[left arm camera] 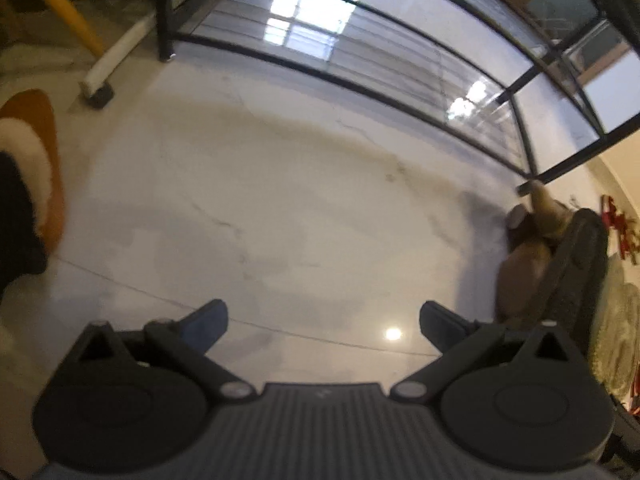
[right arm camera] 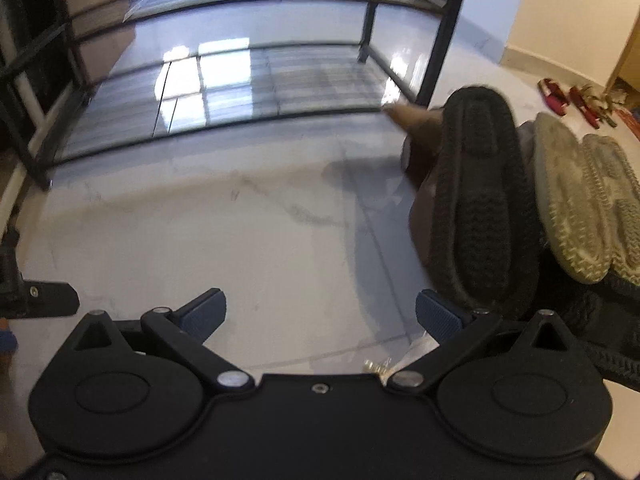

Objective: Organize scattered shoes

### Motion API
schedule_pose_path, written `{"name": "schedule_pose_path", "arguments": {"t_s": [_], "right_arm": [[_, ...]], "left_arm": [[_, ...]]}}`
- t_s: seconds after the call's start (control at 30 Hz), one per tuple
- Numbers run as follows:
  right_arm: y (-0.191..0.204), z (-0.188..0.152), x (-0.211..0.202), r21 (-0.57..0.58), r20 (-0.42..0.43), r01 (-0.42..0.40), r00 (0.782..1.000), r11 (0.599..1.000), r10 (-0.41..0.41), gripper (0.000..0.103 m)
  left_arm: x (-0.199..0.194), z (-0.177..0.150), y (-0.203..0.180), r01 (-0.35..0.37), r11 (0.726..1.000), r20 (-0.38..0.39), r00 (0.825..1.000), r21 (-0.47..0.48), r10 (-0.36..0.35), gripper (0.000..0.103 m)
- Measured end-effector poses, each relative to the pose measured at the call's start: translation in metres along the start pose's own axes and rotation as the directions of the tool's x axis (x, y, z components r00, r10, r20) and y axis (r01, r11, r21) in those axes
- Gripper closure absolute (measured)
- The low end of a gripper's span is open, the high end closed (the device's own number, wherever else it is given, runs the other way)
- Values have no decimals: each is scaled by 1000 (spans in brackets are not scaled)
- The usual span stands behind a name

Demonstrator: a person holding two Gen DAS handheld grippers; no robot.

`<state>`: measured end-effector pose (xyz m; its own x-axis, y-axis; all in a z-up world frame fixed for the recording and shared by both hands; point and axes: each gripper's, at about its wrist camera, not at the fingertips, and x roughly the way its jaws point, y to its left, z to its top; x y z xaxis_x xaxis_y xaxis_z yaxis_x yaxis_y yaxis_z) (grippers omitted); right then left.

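My left gripper (left arm camera: 322, 326) is open and empty above bare floor. An orange slipper with white fleece lining (left arm camera: 38, 160) lies at the far left of its view. A pile of shoes lies at the right: a brown shoe (left arm camera: 520, 276) under a black-soled one (left arm camera: 576, 264). My right gripper (right arm camera: 320, 316) is open and empty, just left of the same pile. There a black-soled shoe (right arm camera: 480, 200) lies on its side over the brown shoe (right arm camera: 424, 152), with grey-soled shoes (right arm camera: 580, 196) behind. The black metal shoe rack (right arm camera: 224, 80) stands ahead; its lower shelf is empty.
The rack (left arm camera: 360, 52) spans the top of the left view. A yellow pole (left arm camera: 60, 8) and a white caster leg (left arm camera: 108, 68) stand at the upper left. Red items (right arm camera: 560, 98) lie on the floor at the far right. The other gripper's tip (right arm camera: 36, 300) shows at the left edge.
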<state>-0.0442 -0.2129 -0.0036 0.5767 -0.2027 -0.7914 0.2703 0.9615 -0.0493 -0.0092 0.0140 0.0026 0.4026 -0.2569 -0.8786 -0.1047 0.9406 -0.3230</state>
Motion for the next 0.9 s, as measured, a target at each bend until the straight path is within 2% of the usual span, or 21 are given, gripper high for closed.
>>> {"name": "schedule_pose_path", "arguments": {"t_s": [0.07, 0.13, 0.17, 0.2, 0.27, 0.3, 0.33, 0.4, 0.47, 0.53, 0.6, 0.63, 0.7, 0.73, 0.77, 0.83, 0.9], "right_arm": [[-13, 0, -10, 48, 65, -22, 998, 999, 18, 0], [-24, -1, -21, 82, 133, -19, 991, 996, 8, 0], [-32, -4, -34, 111, 221, -14, 975, 994, -11, 0], [-42, -8, -50, 143, 318, -12, 947, 990, -35, 0], [-60, -28, -74, 223, 541, -34, 836, 974, -94, 0], [-66, -31, -72, 252, 543, -18, 830, 968, -126, 0], [-72, -33, -68, 279, 524, 5, 837, 960, -157, 0], [-87, -28, -52, 268, 360, 49, 921, 962, -147, 0], [-104, -33, -44, 315, 328, 42, 932, 948, -151, 0], [-123, -44, -53, 355, 388, 57, 899, 933, -203, 0], [-133, -51, -63, 328, 471, 74, 852, 942, -231, 0], [-134, -53, -62, 321, 483, 79, 843, 944, -235, 0], [-145, -58, -69, 288, 518, 118, 816, 950, -258, 0], [-148, -61, -71, 284, 523, 125, 811, 951, -263, 0], [-153, -64, -74, 292, 528, 132, 804, 947, -274, 0], [-166, -71, -79, 326, 527, 156, 789, 933, -316, 0], [-173, -78, -81, 351, 518, 163, 786, 922, -337, 0]], "left_arm": [[-9, -4, -10, -15, 997, 75, 997, 72, 9, 1], [-26, -12, -27, -16, 983, 209, 978, 181, -22, 1], [-30, -10, -28, 0, 980, 248, 967, 199, -50, 1], [-37, -12, -33, 8, 971, 296, 952, 238, -80, 1], [-51, -16, -43, 13, 950, 382, 914, 313, -139, 1], [-52, -16, -48, -5, 945, 403, 905, 328, -135, 1], [-53, -16, -52, -24, 940, 423, 897, 342, -131, 1], [-54, -16, -63, -64, 928, 461, 879, 368, -122, 1], [-46, -15, -77, -87, 921, 450, 887, 379, -101, 1], [-34, -12, -89, -73, 930, 426, 899, 361, -95, 1], [-22, -8, -101, -61, 938, 403, 911, 340, -87, 1], [-13, -7, -105, -61, 940, 380, 922, 335, -75, 1], [-7, -9, -115, -60, 933, 351, 934, 355, -73, 1], [0, -11, -123, -46, 926, 336, 937, 376, -90, 1], [6, -12, -131, -30, 919, 323, 940, 394, -108, 1], [11, -20, -137, 21, 915, 320, 933, 403, -163, 1], [16, -27, -144, 76, 908, 315, 923, 412, -220, 1]]}}
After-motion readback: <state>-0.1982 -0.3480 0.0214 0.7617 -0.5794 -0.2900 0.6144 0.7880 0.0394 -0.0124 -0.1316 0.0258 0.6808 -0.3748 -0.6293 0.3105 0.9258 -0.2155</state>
